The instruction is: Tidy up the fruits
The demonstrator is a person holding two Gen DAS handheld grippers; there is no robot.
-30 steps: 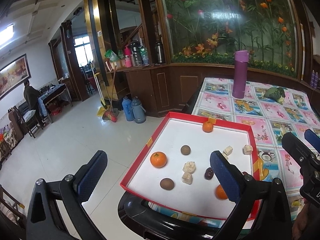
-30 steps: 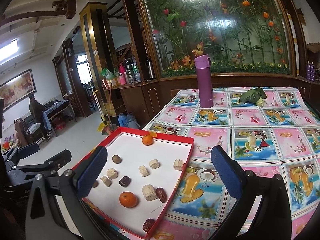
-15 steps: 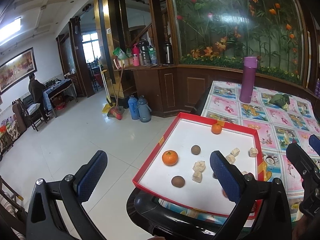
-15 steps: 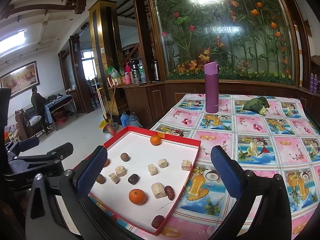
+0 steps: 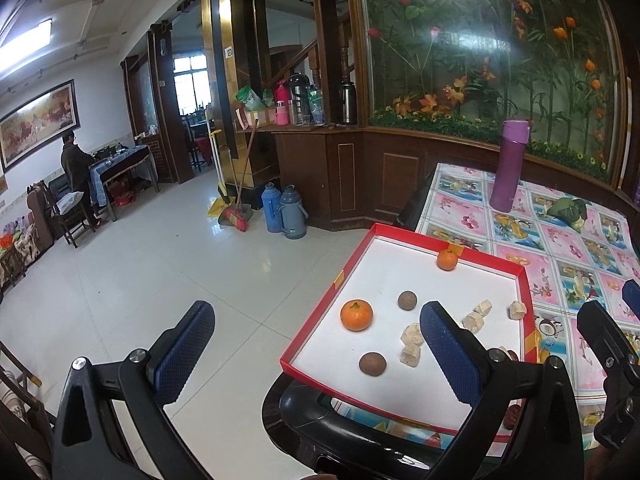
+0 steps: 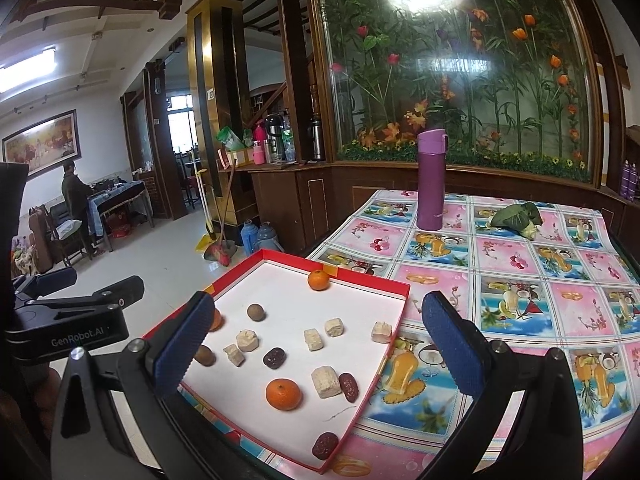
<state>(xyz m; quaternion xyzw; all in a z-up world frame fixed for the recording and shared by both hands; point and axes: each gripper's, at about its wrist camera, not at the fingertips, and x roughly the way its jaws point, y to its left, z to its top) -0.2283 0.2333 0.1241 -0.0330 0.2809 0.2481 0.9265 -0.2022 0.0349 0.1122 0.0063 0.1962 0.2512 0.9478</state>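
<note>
**Fruit scattered in a red tray, both grippers empty**

The tray, red-walled with a white floor, sits at the table's near left corner on a fruit-print cloth. In it lie three oranges: one against the far wall, one near the front, one by the left wall. Two brown round fruits lie apart on the left side. Pale cubes and dark dates are strewn between; one date rests in the near corner.

The right gripper hangs above the tray's near edge, fingers spread wide, holding nothing. The left gripper hangs off the tray's left side, likewise spread and empty.

Farther back stand a purple flask and a green bundle, well apart from the tray.
</note>
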